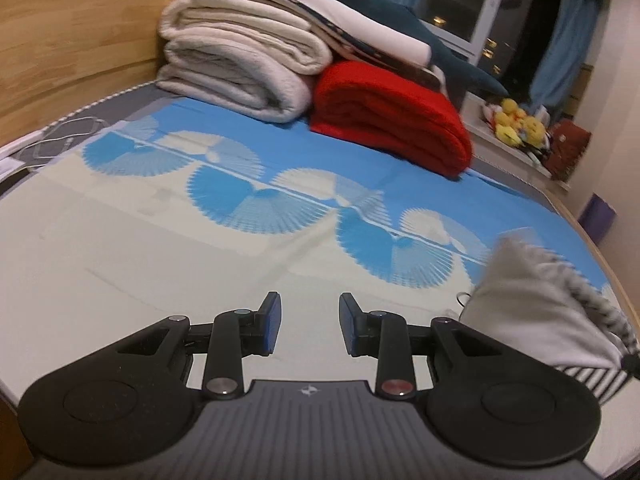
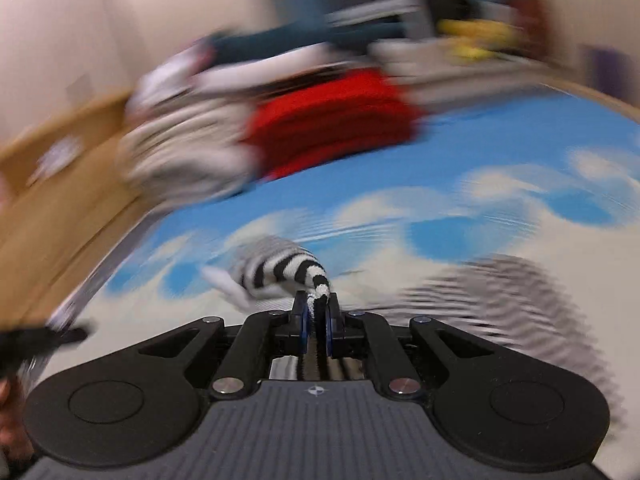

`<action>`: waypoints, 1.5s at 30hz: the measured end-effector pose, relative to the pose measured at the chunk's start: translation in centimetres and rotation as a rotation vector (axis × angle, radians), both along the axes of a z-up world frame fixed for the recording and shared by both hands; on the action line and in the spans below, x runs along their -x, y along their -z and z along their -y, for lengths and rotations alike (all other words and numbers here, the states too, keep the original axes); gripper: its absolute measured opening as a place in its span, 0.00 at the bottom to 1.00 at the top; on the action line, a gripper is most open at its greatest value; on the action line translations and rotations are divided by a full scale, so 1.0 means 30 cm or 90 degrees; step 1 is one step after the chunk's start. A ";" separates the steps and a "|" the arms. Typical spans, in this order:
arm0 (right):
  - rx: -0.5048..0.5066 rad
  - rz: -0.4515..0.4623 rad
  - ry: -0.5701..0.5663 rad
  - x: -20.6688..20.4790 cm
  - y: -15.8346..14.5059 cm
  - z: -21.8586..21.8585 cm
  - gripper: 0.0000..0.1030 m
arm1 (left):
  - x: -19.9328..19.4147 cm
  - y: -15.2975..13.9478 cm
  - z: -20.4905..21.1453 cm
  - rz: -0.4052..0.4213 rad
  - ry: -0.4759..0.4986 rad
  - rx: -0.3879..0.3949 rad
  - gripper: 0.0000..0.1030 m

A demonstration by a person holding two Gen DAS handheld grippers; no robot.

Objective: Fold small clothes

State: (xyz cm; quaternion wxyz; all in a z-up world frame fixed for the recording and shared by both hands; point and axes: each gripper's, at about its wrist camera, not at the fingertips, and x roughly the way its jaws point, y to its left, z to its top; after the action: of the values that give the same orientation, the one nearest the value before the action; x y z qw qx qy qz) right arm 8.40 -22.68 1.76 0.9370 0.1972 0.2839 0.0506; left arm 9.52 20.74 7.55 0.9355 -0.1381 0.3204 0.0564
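Observation:
A small black-and-white striped garment (image 2: 280, 268) hangs from my right gripper (image 2: 316, 312), which is shut on a bunched part of it above the bed; the view is blurred by motion. More striped cloth (image 2: 512, 300) lies blurred at the right. In the left wrist view the same garment (image 1: 544, 304) shows its pale inside and striped edge at the right, lifted off the sheet. My left gripper (image 1: 310, 324) is open and empty, low over the cream part of the bed sheet (image 1: 160, 240), left of the garment.
Folded blankets stand at the head of the bed: a cream one (image 1: 236, 68) and a red one (image 1: 392, 120), with more bedding piled on top. A wooden headboard (image 1: 72, 48) runs along the left. A windowsill with yellow plush toys (image 1: 516, 124) lies beyond the bed.

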 end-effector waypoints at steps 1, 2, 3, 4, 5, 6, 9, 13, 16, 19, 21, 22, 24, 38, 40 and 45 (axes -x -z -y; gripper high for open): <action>-0.015 -0.026 0.052 0.005 0.027 0.094 0.07 | -0.015 0.001 0.026 -0.001 0.010 -0.002 0.34; -0.032 -0.065 0.106 0.012 0.065 0.196 0.07 | -0.032 0.003 0.054 -0.003 0.019 -0.004 0.34; -0.035 -0.112 0.143 0.014 0.104 0.268 0.07 | -0.049 0.005 0.076 -0.004 0.027 -0.006 0.34; -0.030 -0.174 0.173 0.014 0.150 0.334 0.07 | -0.065 0.007 0.097 -0.006 0.031 -0.007 0.34; -0.034 -0.228 0.197 0.014 0.192 0.388 0.08 | -0.082 0.011 0.116 -0.008 0.034 -0.006 0.37; -0.048 -0.277 0.215 0.018 0.227 0.439 0.11 | -0.100 0.014 0.136 -0.010 0.036 -0.002 0.39; -0.067 -0.312 0.249 0.036 0.237 0.542 0.18 | -0.150 0.028 0.189 -0.022 0.049 0.007 0.40; -0.053 -0.184 0.192 0.004 0.102 0.606 0.25 | -0.206 0.055 0.278 -0.043 0.085 -0.007 0.41; -0.040 -0.116 0.067 -0.084 0.030 0.596 0.38 | -0.233 0.075 0.339 -0.052 0.112 -0.029 0.42; -0.055 -0.133 -0.061 -0.226 0.044 0.572 0.48 | -0.255 0.093 0.389 -0.061 0.127 -0.039 0.42; -0.081 -0.171 -0.113 -0.325 0.094 0.562 0.48 | -0.266 0.104 0.413 -0.068 0.130 -0.037 0.43; -0.095 -0.191 -0.121 -0.375 0.122 0.578 0.48 | -0.269 0.107 0.425 -0.072 0.130 -0.035 0.43; -0.117 -0.225 -0.114 -0.448 0.199 0.576 0.48 | -0.277 0.116 0.451 -0.080 0.129 -0.030 0.43; -0.250 -0.209 -0.088 -0.468 0.258 0.626 0.08 | -0.349 0.274 0.815 -0.220 0.346 0.112 0.79; -0.297 -0.156 -0.069 -0.418 0.213 0.713 0.07 | -0.345 0.303 0.868 -0.242 0.382 0.123 0.79; -0.213 -0.299 0.003 -0.415 0.320 0.794 0.07 | -0.351 0.396 0.976 -0.318 0.430 0.109 0.80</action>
State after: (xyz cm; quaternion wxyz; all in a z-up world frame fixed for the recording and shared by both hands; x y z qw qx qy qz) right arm 20.85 -46.52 -7.83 0.8002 0.3560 0.4802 0.0479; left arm 20.04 -8.55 -4.34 0.7801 -0.0842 0.5680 -0.2483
